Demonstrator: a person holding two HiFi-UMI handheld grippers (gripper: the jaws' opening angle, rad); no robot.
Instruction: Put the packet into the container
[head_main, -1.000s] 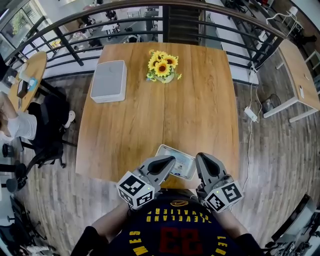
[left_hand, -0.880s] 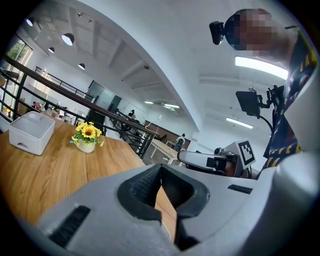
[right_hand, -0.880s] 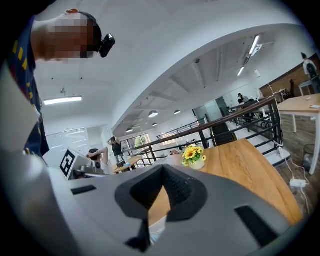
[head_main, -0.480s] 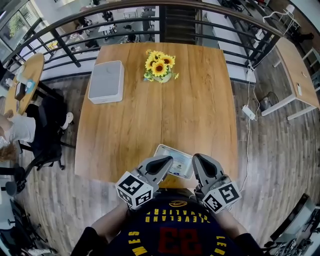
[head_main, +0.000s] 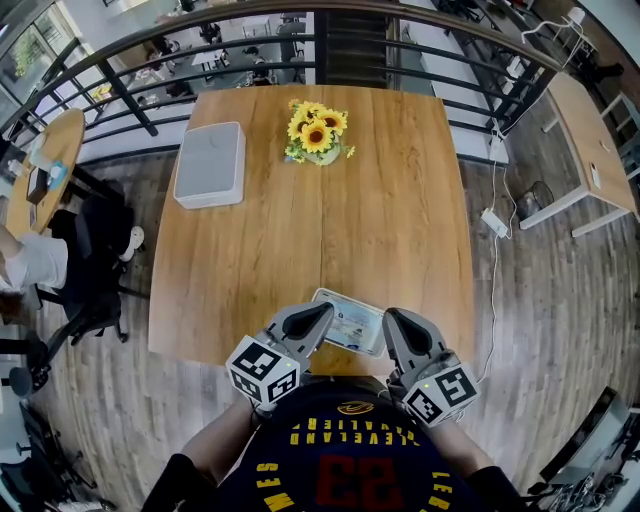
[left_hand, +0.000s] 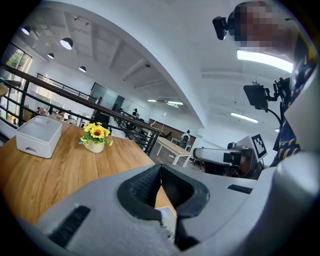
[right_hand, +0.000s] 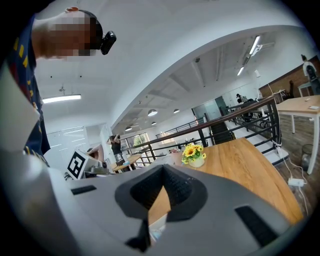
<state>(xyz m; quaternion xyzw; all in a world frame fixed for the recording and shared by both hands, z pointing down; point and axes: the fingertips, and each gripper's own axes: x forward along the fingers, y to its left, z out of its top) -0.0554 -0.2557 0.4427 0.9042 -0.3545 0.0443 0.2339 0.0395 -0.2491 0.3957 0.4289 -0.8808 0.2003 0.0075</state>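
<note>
Pale flat printed packet (head_main: 352, 324) between left gripper (head_main: 320, 314) and right gripper (head_main: 390, 322), long axis left-right. Fingers of both clenched, empty. Grey rectangular plastic container (head_main: 209, 163) far left, nearer the left gripper.

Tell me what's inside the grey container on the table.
The head view shows only the plain grey bottom of the container, nothing in it. The packet lies outside it, at the near edge of the table. From the left gripper view, the container's wall covers the inside.
</note>
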